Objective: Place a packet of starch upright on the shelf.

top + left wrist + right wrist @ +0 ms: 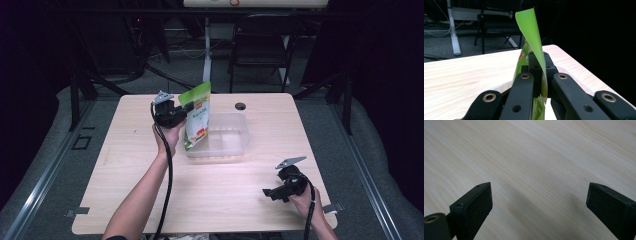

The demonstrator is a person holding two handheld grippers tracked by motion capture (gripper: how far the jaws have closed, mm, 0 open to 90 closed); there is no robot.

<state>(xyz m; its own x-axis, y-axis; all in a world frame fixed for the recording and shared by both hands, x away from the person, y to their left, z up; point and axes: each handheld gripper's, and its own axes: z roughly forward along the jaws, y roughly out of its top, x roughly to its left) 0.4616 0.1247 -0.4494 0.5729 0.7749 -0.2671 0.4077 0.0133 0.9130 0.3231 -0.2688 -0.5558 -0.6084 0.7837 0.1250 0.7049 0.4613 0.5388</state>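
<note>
Green and glossy, a snack pouch [198, 116] stands upright at the left end of a clear plastic bin [235, 142] on a pale wooden surface [150, 185]. Its long axis runs nearly vertical, top edge pointing up and leaning a little away from the person. The left gripper [186, 111] is clamped on the pouch's left edge, near the top. The left forearm reaches diagonally up from the bottom edge of the high view, hand wrapped around the gripper body, jaws pointing right toward the bin.

The right gripper [269, 193] sits near the surface's near right corner, well apart from the bin, held low in the right hand [302, 199] with its jaws pointing left.

In the left gripper view, the pouch [534, 42] is seen edge-on, pinched between the two black jaws, its top curling over to the left; the high view shows instead its printed face. In the right gripper view, the right gripper [539, 205] has its jaws spread wide with nothing between them, over bare wood grain [536, 157].
</note>
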